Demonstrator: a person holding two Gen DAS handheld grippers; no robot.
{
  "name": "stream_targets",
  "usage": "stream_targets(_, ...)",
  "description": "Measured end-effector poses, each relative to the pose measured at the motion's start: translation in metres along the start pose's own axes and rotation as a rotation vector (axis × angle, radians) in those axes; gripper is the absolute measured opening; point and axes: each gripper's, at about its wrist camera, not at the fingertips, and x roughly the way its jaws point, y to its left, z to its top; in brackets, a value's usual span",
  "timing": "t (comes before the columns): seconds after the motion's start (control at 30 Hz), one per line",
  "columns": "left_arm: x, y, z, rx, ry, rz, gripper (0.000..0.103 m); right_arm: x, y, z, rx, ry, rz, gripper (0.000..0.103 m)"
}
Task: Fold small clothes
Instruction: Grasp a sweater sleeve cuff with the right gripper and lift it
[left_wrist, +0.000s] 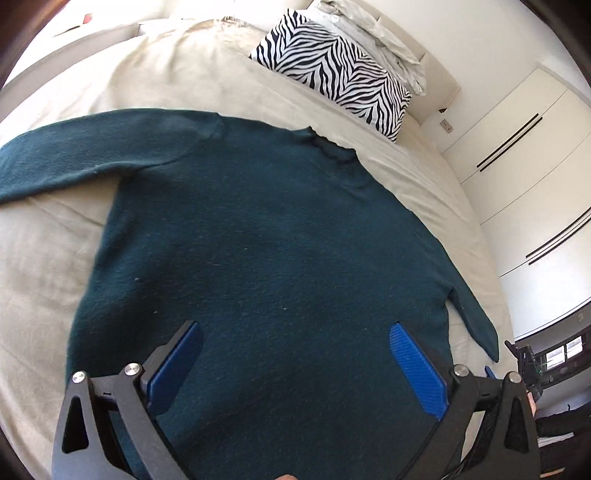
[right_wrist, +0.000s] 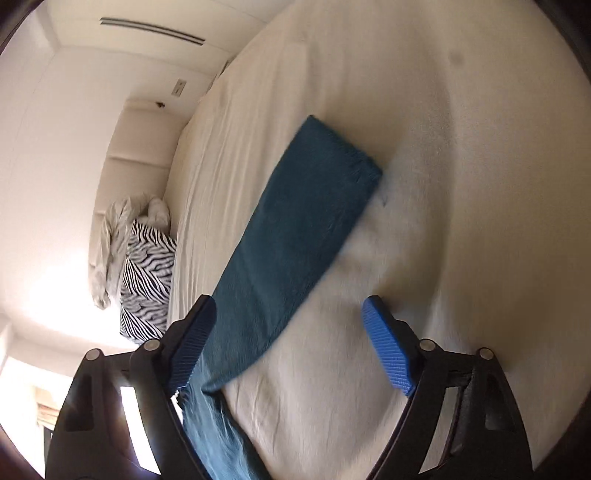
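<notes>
While the left tongs (left_wrist: 295, 354) hang over the lower part of the sweater (left_wrist: 258, 229), their two blue pads (left_wrist: 417, 373) stand wide apart and nothing is pressed between them, so they are released. The dark green sweater lies flat on the bed (left_wrist: 48, 258), spread on a cream sheet, with its body directly under these tongs. One sleeve (left_wrist: 55, 162) stretches out to the left in the left wrist view, and the other sleeve (left_wrist: 476, 317) runs down to the right edge of the bed. The collar (left_wrist: 332, 147) is on the far side of the garment, pointing toward the head of the bed. Beyond the collar a pillow with zebra stripes (left_wrist: 332, 70) rests on the bed, and a pale crumpled cloth (left_wrist: 376, 40) lies behind it against the wall. White cupboard doors (left_wrist: 517, 155) are at the right.

In the right wrist view the right tongs (right_wrist: 288, 343) are also released: their pads (right_wrist: 388, 350) are apart and do not press on anything. A sleeve of the sweater (right_wrist: 295, 229) passes just beside the left pad (right_wrist: 192, 343) and reaches away over the sheet (right_wrist: 443, 147), ending in a straight cuff. The part of the sleeve nearest to the camera is blurred, and I cannot tell if the pad touches it. Farther away, at the left side, the zebra pillow (right_wrist: 147, 280) and the pale cloth (right_wrist: 114, 243) appear again beside the white wall (right_wrist: 55, 147).
</notes>
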Motion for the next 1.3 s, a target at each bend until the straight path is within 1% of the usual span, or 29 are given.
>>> stream_targets(0.03, 0.002, -0.004, 0.003, 0.015, 0.004, 0.01, 0.103, 0.006, 0.0, 0.004, -0.002, -0.008, 0.008, 0.073)
stream_targets(0.07, 0.004, -0.006, 0.005, 0.023, 0.005, 0.022, 0.103, 0.013, 0.001, 0.009, -0.01, -0.018, 0.016, 0.068)
stream_targets(0.13, 0.011, -0.008, 0.01, 0.016, 0.019, 0.036, 0.103, 0.027, 0.003, 0.016, -0.023, -0.027, 0.013, 0.062)
stream_targets(0.17, 0.015, -0.007, 0.011, 0.007, 0.025, 0.033, 0.103, 0.035, 0.005, 0.021, -0.031, -0.032, 0.003, 0.056)
stream_targets(0.2, 0.018, -0.006, 0.014, -0.004, 0.027, 0.022, 0.103, 0.039, 0.007, 0.032, -0.039, -0.035, -0.001, 0.047)
stream_targets(0.23, 0.022, -0.005, 0.016, -0.011, 0.028, 0.011, 0.103, 0.045, 0.008, 0.037, -0.054, -0.039, -0.011, 0.042)
stream_targets(0.27, 0.025, -0.002, 0.018, -0.016, 0.031, -0.005, 0.102, 0.049, 0.006, 0.05, -0.066, -0.039, -0.015, 0.03)
stream_targets(0.3, 0.028, 0.0, 0.019, -0.018, 0.038, -0.018, 0.101, 0.053, 0.008, 0.059, -0.082, -0.039, -0.031, 0.022)
stream_targets(0.33, 0.031, 0.001, 0.021, -0.02, 0.047, -0.031, 0.099, 0.057, 0.013, 0.065, -0.101, -0.042, -0.044, 0.017)
stream_targets(0.37, 0.033, 0.003, 0.022, -0.02, 0.055, -0.041, 0.093, 0.059, 0.021, 0.07, -0.132, -0.046, -0.057, 0.009)
stream_targets(0.4, 0.036, 0.004, 0.024, -0.02, 0.065, -0.045, 0.09, 0.063, 0.035, 0.069, -0.156, -0.046, -0.061, 0.009)
stream_targets(0.43, 0.039, 0.005, 0.026, -0.022, 0.072, -0.047, 0.089, 0.064, 0.049, 0.069, -0.203, -0.049, -0.058, 0.008)
stream_targets(0.5, 0.04, 0.008, 0.028, -0.027, 0.075, -0.065, 0.089, 0.068, 0.08, 0.06, -0.283, -0.04, -0.041, 0.008)
stream_targets(0.57, 0.042, 0.01, 0.03, -0.038, 0.077, -0.091, 0.088, 0.076, 0.12, 0.044, -0.394, -0.025, -0.025, 0.008)
stream_targets(0.63, 0.041, 0.012, 0.032, -0.049, 0.074, -0.113, 0.089, 0.085, 0.166, 0.01, -0.526, 0.012, 0.002, 0.008)
stream_targets(0.7, 0.04, 0.014, 0.034, -0.062, 0.07, -0.133, 0.089, 0.091, 0.204, -0.032, -0.658, 0.05, 0.031, 0.008)
stream_targets(0.73, 0.04, 0.015, 0.035, -0.07, 0.07, -0.144, 0.089, 0.098, 0.225, -0.058, -0.738, 0.075, 0.047, 0.008)
stream_targets(0.8, 0.039, 0.018, 0.038, -0.088, 0.066, -0.166, 0.089, 0.112, 0.255, -0.113, -0.85, 0.14, 0.086, 0.008)
stream_targets(0.83, 0.039, 0.019, 0.039, -0.095, 0.063, -0.176, 0.089, 0.118, 0.263, -0.139, -0.886, 0.17, 0.093, 0.008)
stream_targets(0.93, 0.039, 0.025, 0.042, -0.126, 0.062, -0.202, 0.089, 0.15, 0.276, -0.213, -0.985, 0.268, 0.084, 0.008)
stream_targets(1.0, 0.042, 0.028, 0.043, -0.143, 0.071, -0.212, 0.089, 0.172, 0.27, -0.246, -1.008, 0.334, 0.06, 0.008)
stream_targets(1.07, 0.044, 0.03, 0.042, -0.149, 0.089, -0.22, 0.089, 0.193, 0.252, -0.273, -1.032, 0.402, 0.018, 0.01)
stream_targets(1.1, 0.046, 0.029, 0.042, -0.153, 0.101, -0.226, 0.089, 0.182, 0.23, -0.29, -1.043, 0.413, 0.019, 0.015)
stream_targets(1.13, 0.049, 0.029, 0.041, -0.158, 0.112, -0.237, 0.089, 0.181, 0.223, -0.297, -1.066, 0.41, 0.026, 0.019)
stream_targets(1.17, 0.053, 0.027, 0.041, -0.162, 0.123, -0.251, 0.089, 0.171, 0.217, -0.314, -1.085, 0.403, 0.03, 0.029)
stream_targets(1.2, 0.056, 0.025, 0.039, -0.165, 0.132, -0.258, 0.09, 0.164, 0.211, -0.317, -1.102, 0.401, 0.04, 0.045)
stream_targets(1.23, 0.058, 0.022, 0.038, -0.166, 0.14, -0.266, 0.09, 0.156, 0.204, -0.319, -1.102, 0.404, 0.06, 0.055)
stream_targets(1.27, 0.062, 0.019, 0.037, -0.168, 0.151, -0.277, 0.09, 0.149, 0.197, -0.319, -1.09, 0.405, 0.082, 0.061)
stream_targets(1.3, 0.066, 0.015, 0.036, -0.171, 0.162, -0.289, 0.091, 0.145, 0.194, -0.324, -1.081, 0.404, 0.093, 0.062)
